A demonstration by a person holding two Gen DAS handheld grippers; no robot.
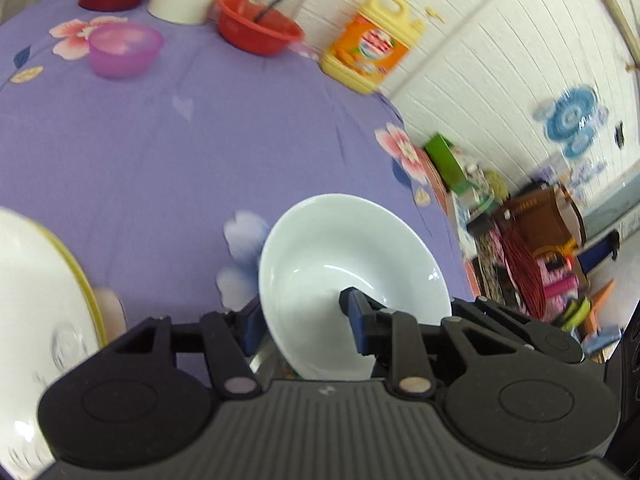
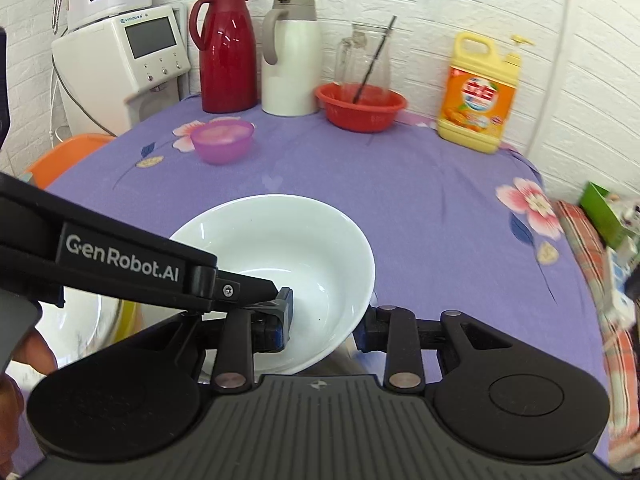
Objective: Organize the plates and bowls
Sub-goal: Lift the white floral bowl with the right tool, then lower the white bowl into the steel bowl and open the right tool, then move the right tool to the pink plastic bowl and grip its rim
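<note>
A white bowl (image 1: 348, 272) (image 2: 288, 264) is held tilted above the purple tablecloth. My left gripper (image 1: 304, 316) straddles its near rim, one finger inside and one outside, shut on it. My right gripper (image 2: 324, 328) straddles the opposite rim the same way, shut on it. The left gripper's body (image 2: 120, 268) crosses the right wrist view from the left. A white plate with a yellow rim (image 1: 40, 300) lies at the left edge. A pink-purple bowl (image 2: 222, 142) and a red bowl (image 2: 360, 106) stand farther back.
At the back stand a red thermos (image 2: 226, 48), a white jug (image 2: 290, 60), a glass pitcher (image 2: 362, 60), a yellow detergent bottle (image 2: 478, 92) and a water dispenser (image 2: 120, 60). The table edge (image 2: 560, 240) drops off at the right.
</note>
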